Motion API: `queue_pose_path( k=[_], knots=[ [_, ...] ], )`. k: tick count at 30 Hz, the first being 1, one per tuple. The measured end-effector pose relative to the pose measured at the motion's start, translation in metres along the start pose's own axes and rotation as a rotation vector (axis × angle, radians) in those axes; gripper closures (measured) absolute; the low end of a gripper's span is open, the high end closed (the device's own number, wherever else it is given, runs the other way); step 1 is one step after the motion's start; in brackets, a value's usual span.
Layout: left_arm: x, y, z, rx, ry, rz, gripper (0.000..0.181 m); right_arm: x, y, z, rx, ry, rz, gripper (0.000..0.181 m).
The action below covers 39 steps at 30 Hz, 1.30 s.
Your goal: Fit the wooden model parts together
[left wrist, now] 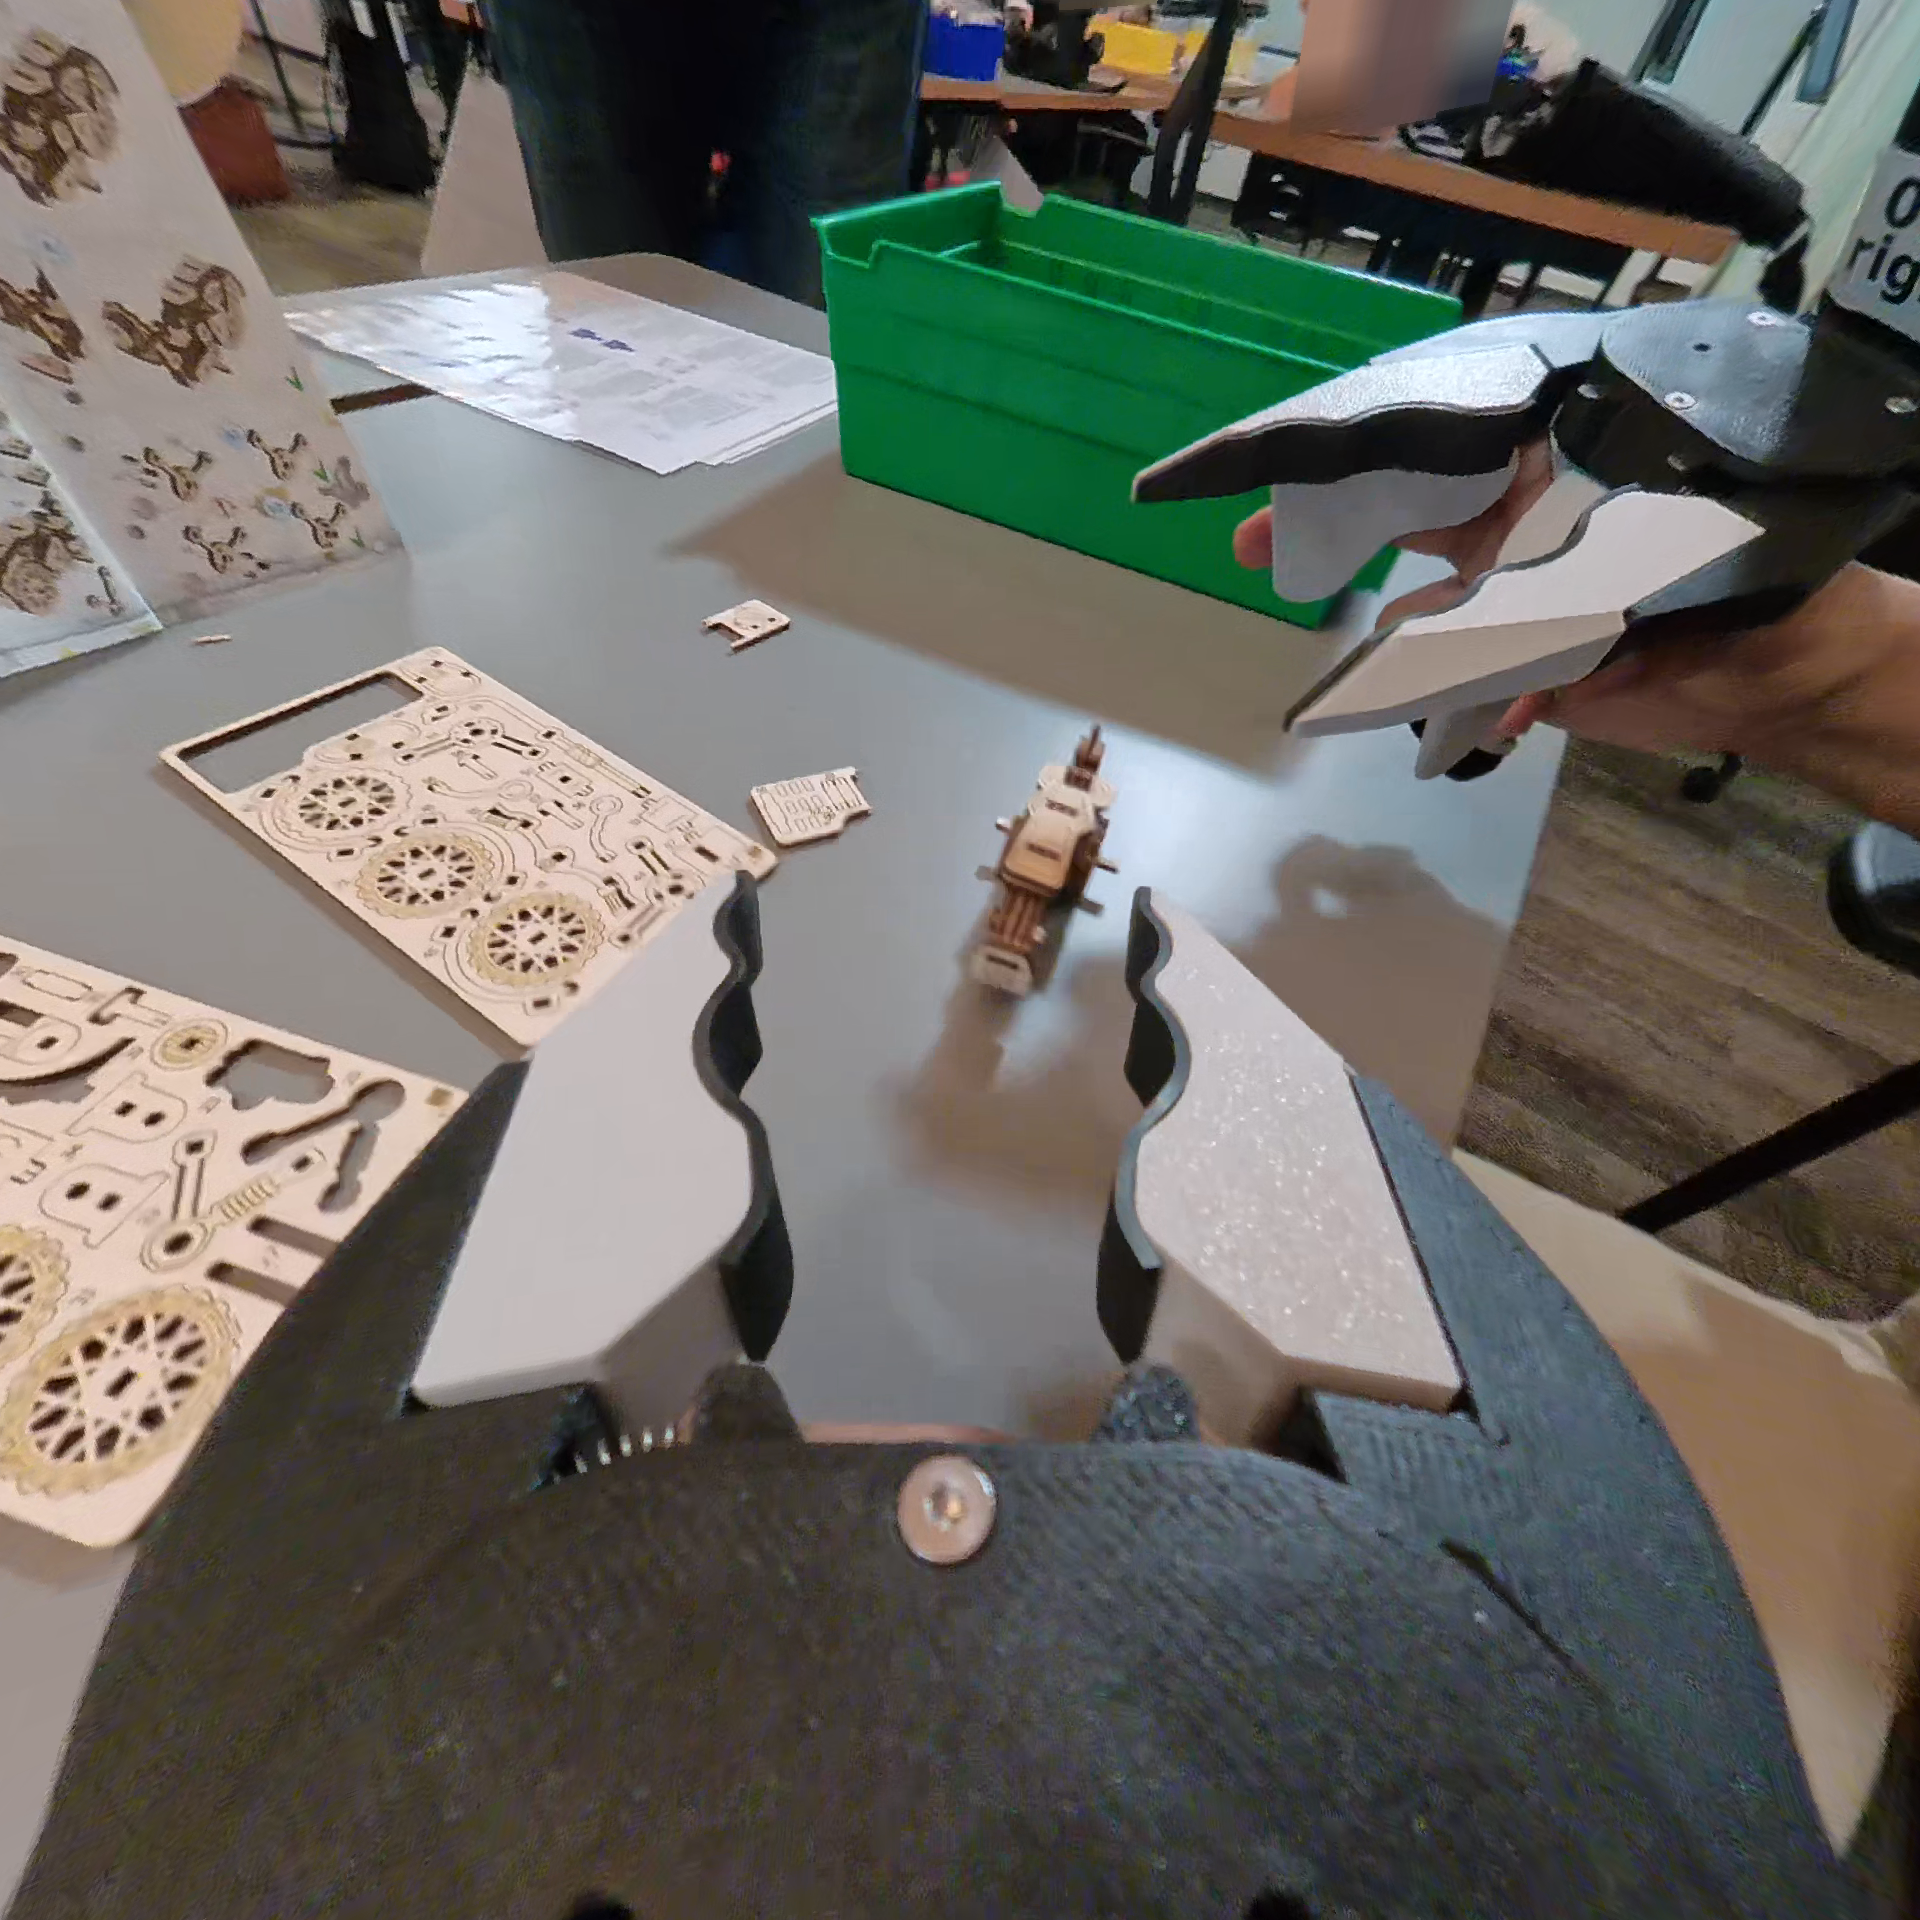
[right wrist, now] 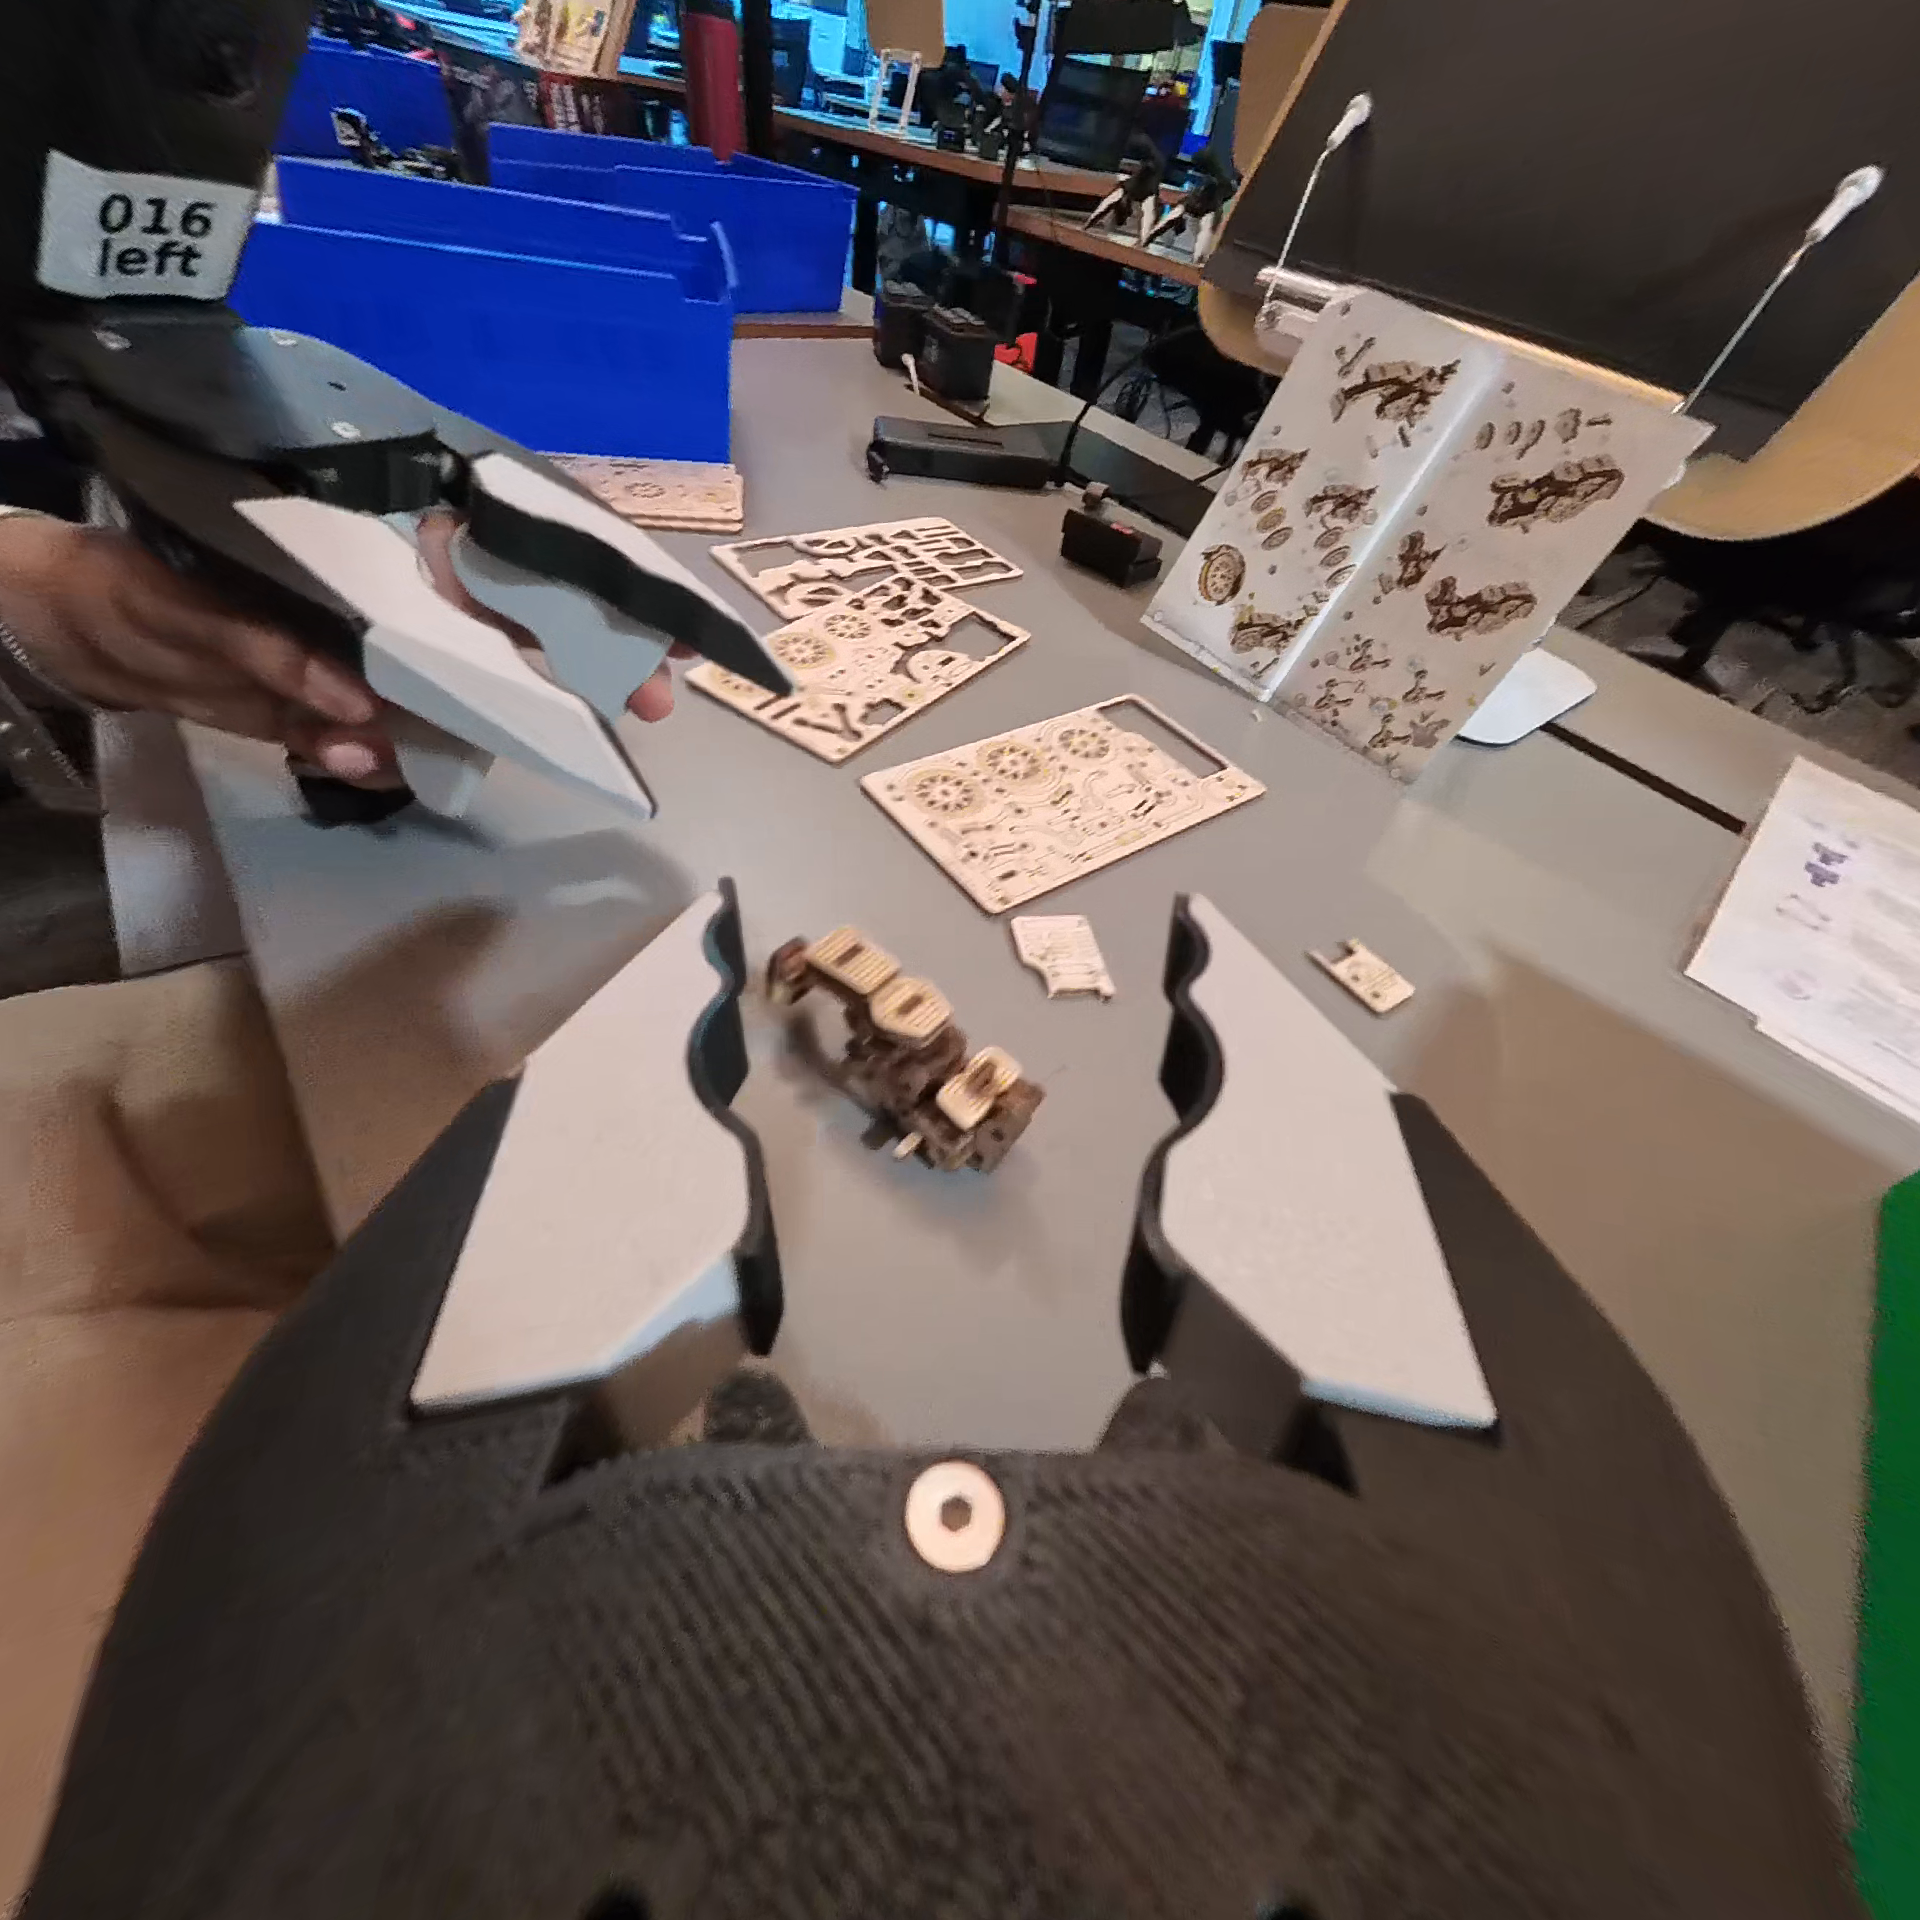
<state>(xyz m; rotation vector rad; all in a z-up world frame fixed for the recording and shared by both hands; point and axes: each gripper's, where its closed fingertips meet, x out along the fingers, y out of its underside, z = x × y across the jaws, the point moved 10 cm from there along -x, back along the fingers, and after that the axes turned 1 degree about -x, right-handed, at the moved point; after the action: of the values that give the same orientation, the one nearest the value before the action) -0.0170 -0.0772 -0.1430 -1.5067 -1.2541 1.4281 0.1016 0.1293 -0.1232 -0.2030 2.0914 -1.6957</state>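
Observation:
A small part-built wooden model [left wrist: 1044,862] lies on the grey table [left wrist: 582,582]; it also shows in the right wrist view [right wrist: 904,1060]. My left gripper [left wrist: 940,914] is open and empty, held above the table just short of the model. My right gripper [right wrist: 956,925] is open and empty, with the model between its fingers but lower down. The right gripper also shows at the upper right of the left wrist view [left wrist: 1216,603]. Two small loose wooden pieces [left wrist: 810,805] [left wrist: 746,623] lie beyond the model. Laser-cut wooden sheets [left wrist: 457,831] [left wrist: 135,1195] lie to the left.
A green bin [left wrist: 1039,416] stands at the back of the table. Papers [left wrist: 582,364] lie at the back left. A folded instruction sheet [right wrist: 1413,551] stands upright. Blue bins [right wrist: 499,301] and black devices [right wrist: 956,447] sit at the far side. The table edge [left wrist: 1507,935] runs on the right.

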Motion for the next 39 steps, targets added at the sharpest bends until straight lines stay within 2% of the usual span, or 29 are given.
queue_pose_path(
  k=[3, 7, 8, 11, 14, 16, 17, 18, 19, 20, 21, 23, 27, 30, 36, 39],
  knots=[
    [0.005, -0.018, 0.008, -0.028, -0.073, -0.107, 0.123, 0.019, -0.009, -0.017, 0.031, 0.003, -0.035, 0.108],
    [0.000, -0.016, 0.014, -0.099, -0.091, -0.156, 0.128, 0.035, -0.003, -0.024, 0.041, -0.014, -0.049, 0.141],
    [-0.002, -0.011, 0.014, -0.105, -0.097, -0.159, 0.134, 0.035, 0.003, -0.023, 0.019, -0.021, -0.026, 0.139],
    [-0.005, -0.004, 0.021, -0.079, -0.195, -0.135, 0.146, 0.032, 0.015, -0.022, 0.025, -0.027, 0.005, 0.120],
    [-0.001, -0.009, 0.031, -0.137, -0.256, -0.128, 0.149, 0.029, 0.010, -0.034, 0.128, 0.052, -0.071, 0.106],
    [-0.003, -0.014, 0.032, -0.211, -0.230, -0.157, 0.148, 0.025, 0.001, -0.043, 0.261, 0.134, -0.166, 0.125],
    [-0.006, -0.016, 0.031, -0.236, -0.218, -0.174, 0.146, 0.022, -0.004, -0.044, 0.334, 0.146, -0.213, 0.129],
    [-0.010, -0.016, 0.029, -0.250, -0.207, -0.193, 0.142, 0.019, -0.008, -0.042, 0.379, 0.132, -0.248, 0.142],
    [-0.014, -0.015, 0.028, -0.264, -0.212, -0.208, 0.139, 0.015, -0.012, -0.039, 0.388, 0.118, -0.268, 0.160],
    [-0.018, -0.012, 0.025, -0.285, -0.227, -0.218, 0.139, 0.012, -0.014, -0.034, 0.368, 0.127, -0.265, 0.168],
    [-0.022, -0.007, 0.022, -0.303, -0.239, -0.219, 0.138, 0.009, -0.015, -0.030, 0.332, 0.167, -0.244, 0.162],
    [-0.027, 0.001, 0.015, -0.328, -0.269, -0.211, 0.137, 0.005, -0.015, -0.021, 0.248, 0.273, -0.194, 0.124],
    [-0.030, 0.000, 0.000, -0.327, -0.299, -0.216, 0.143, 0.001, -0.016, 0.001, 0.153, 0.347, -0.196, 0.130],
    [-0.024, -0.003, -0.003, -0.277, -0.323, -0.193, 0.147, 0.001, -0.014, 0.001, 0.180, 0.369, -0.198, 0.135],
    [0.004, -0.012, 0.025, -0.272, -0.354, -0.154, 0.153, 0.022, 0.006, -0.044, 0.337, 0.389, -0.190, 0.143],
    [0.014, -0.014, 0.043, -0.210, -0.410, -0.100, 0.164, 0.039, 0.015, -0.060, 0.355, 0.309, -0.169, 0.151]
  ],
)
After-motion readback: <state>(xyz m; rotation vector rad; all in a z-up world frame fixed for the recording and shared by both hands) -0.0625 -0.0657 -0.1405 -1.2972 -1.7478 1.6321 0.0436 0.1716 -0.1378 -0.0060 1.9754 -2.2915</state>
